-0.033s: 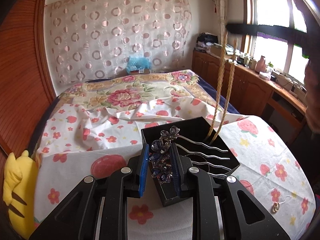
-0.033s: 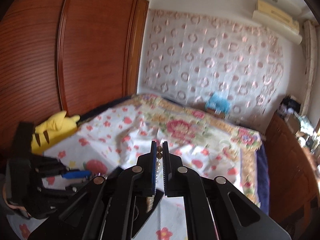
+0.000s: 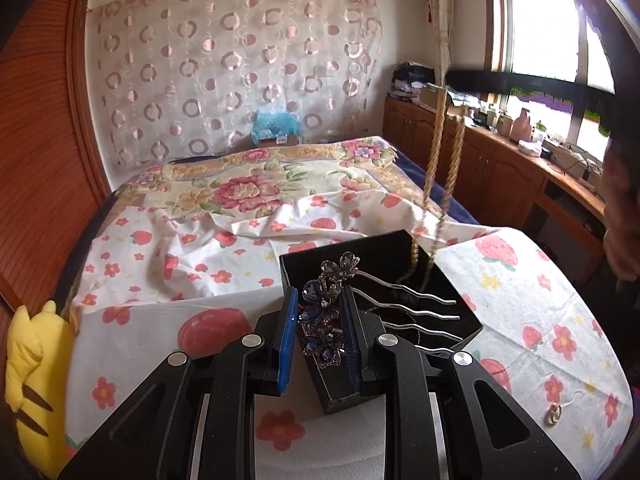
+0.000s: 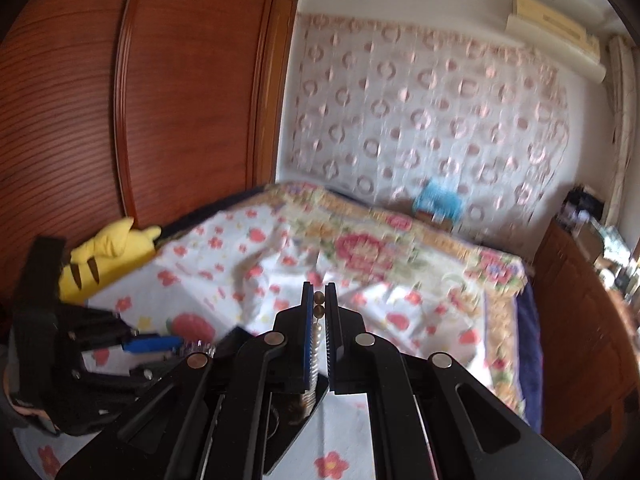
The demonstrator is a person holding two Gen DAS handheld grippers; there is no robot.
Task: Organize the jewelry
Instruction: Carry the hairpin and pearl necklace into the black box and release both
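The left gripper [image 3: 320,336] is clamped on the jewelled head of a hair comb [image 3: 326,312], its wavy metal prongs reaching out over the open black box [image 3: 460,312] that stands on the flowered sheet [image 3: 520,320]. The right gripper [image 4: 319,304] is pinched tight on a pearl necklace [image 3: 434,184], which hangs down in two strands with its lower end dipping into the far corner of the box.

The step in hand looks like lowering both pieces into the box. To do it well, the person should bring the necklace down slowly so the strands coil inside the walls rather than draping over the rim, and keep them away from the comb's prongs, where beads could snag. The comb is best laid flat along the near side once the necklace has settled. The right wrist view is blurred, so whether the strands already touch the box floor cannot be told. A small ring [image 3: 554,414] lies on the sheet, well apart from the box, not yet put away.
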